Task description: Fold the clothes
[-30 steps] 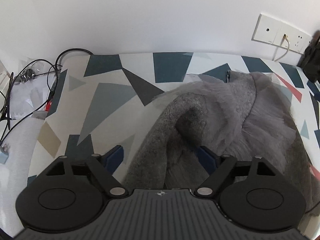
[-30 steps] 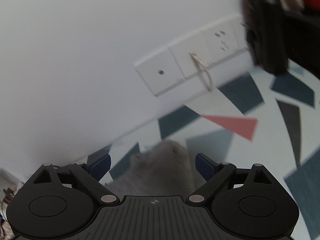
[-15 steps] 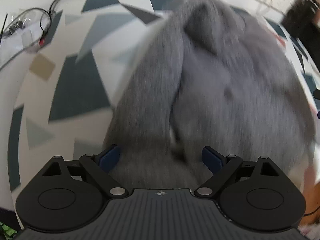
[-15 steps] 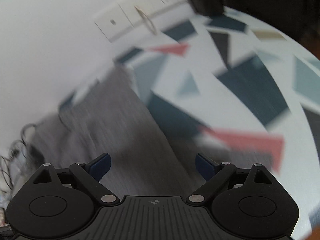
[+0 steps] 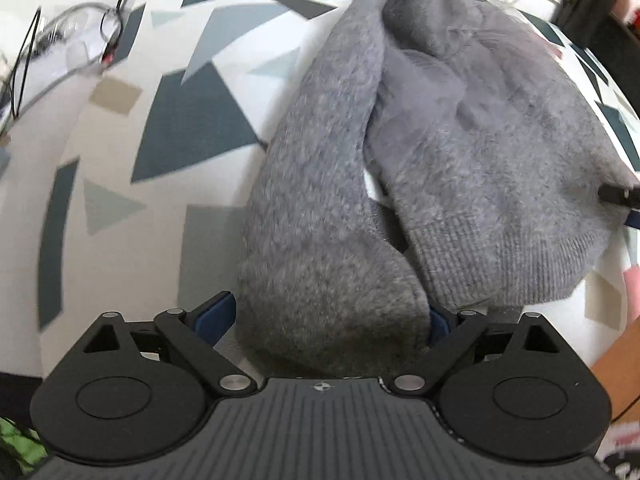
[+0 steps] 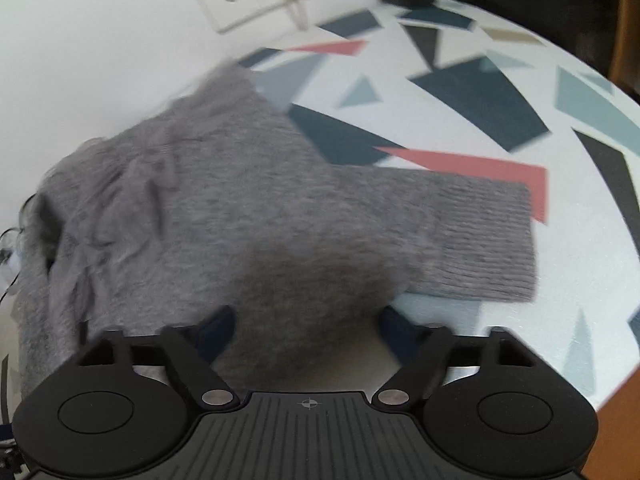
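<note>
A fuzzy grey sweater (image 5: pixel 472 152), ribbed at the cuff, is spread on the triangle-patterned counter (image 5: pixel 120 184) below a white wall (image 6: pixel 100 40), and is straddled by the closing fingers of the left gripper (image 5: pixel 332 320) and right gripper (image 6: pixel 308 328).

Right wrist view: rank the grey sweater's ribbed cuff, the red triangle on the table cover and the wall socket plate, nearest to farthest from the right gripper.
1. Ribbed cuff of the grey sweater, just ahead and to the right of the right gripper, whose jaws are closing over the knit.
2. Red triangle, right behind the cuff.
3. Wall socket plate, farthest, on the wall at the top.
</note>
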Motion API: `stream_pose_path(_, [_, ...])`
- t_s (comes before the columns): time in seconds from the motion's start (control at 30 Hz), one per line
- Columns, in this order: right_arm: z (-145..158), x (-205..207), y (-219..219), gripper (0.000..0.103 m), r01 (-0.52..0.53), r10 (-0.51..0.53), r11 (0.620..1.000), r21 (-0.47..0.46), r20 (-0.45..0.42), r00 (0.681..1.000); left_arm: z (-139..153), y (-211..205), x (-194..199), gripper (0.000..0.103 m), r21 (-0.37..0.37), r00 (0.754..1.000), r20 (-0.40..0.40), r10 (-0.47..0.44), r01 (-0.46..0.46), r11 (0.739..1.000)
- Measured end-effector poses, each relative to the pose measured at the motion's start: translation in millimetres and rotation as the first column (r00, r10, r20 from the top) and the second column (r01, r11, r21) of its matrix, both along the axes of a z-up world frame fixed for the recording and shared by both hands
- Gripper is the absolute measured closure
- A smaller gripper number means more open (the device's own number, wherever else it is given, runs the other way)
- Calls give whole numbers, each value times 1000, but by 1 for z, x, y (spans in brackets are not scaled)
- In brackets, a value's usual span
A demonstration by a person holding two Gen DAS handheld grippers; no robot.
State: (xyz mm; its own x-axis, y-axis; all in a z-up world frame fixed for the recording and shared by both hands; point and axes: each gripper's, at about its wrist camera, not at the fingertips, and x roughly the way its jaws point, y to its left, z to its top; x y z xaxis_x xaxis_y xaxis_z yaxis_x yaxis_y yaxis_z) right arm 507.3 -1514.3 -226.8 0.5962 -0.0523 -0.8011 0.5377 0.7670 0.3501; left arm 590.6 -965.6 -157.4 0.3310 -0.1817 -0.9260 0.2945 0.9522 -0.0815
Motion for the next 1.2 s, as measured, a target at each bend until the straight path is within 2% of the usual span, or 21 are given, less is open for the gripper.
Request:
stream_pose_path(0.03, [0,1,3,61,-2,2,1000,7,4,1000,0,2,0,31,-7,1000,23,18,-18,1000])
stream_pose_path(0.07, [1,1,6,74,-6,6,1000,18,13,1000,2,5,0,52,0,998,57,32,-32,999])
stream_pose_path(0.1, [3,0,7,81,-13,12,1000,26,28,1000,5,7,2,74,2,997,75,34,-34,999])
stream_pose_path(0.13, [6,-1,9,91,-21,19,999,32,45,999,8,12,4,80,-11,995,86,43,-42,999])
stream_pose_path(0.17, [10,-3,9,94,-24,22,999,31,63,998,12,20,8,80,-44,994,88,69,-65,997])
stream_pose_path(0.23, [21,-9,8,95,-20,16,999,41,99,995,22,37,17,82,-55,979,137,149,-143,988])
stream_pose_path(0.3, [34,-15,4,95,-19,5,995,94,145,989,36,58,25,81,-29,941,228,250,-250,968])
stream_pose_path(0.33, [41,-18,3,95,-38,17,992,124,167,986,42,66,29,81,-22,920,263,292,-297,955])
stream_pose_path(0.4, [51,-16,9,95,-119,96,984,136,162,982,50,76,35,73,-19,897,286,336,-346,938])
stream_pose_path(0.43, [54,-15,14,95,-167,147,977,134,144,979,52,74,38,69,-20,901,278,334,-342,939])
stream_pose_path(0.5, [50,-11,26,95,-236,228,962,140,70,971,58,62,38,49,-42,913,267,307,-307,951])
stream_pose_path(0.57, [43,-10,35,95,-271,272,950,154,16,962,65,42,36,29,-87,930,278,240,-225,971])
stream_pose_path(0.6, [40,-11,38,95,-281,284,946,161,5,959,67,30,34,24,-101,940,278,197,-175,979])
stream_pose_path(0.7, [39,-18,34,90,-261,264,945,199,12,965,59,-14,33,22,-86,965,257,56,-35,996])
stream_pose_path(0.77, [43,-20,27,76,-255,259,945,205,9,966,48,-42,33,21,-52,970,243,-33,47,998])
stream_pose_path(0.83, [51,-25,19,70,-247,250,954,169,4,968,33,-61,34,21,12,966,240,-91,90,996])
stream_pose_path(0.9, [58,-32,6,70,-209,209,969,128,16,978,19,-70,40,19,62,972,217,-94,83,995])
stream_pose_path(1.03, [64,-41,-40,70,-50,48,998,50,45,998,7,-74,47,13,85,979,182,-93,79,993])
stream_pose_path(1.13, [52,-29,-69,63,30,-30,995,-99,1,1000,2,-81,52,10,127,978,175,-112,90,988])
stream_pose_path(1.17, [45,-22,-77,55,36,-39,989,-145,-17,999,0,-83,54,9,143,978,172,-117,93,985])
stream_pose_path(1.2, [38,-11,-79,52,35,-44,980,-196,-43,998,-1,-86,56,7,159,978,170,-122,95,983])
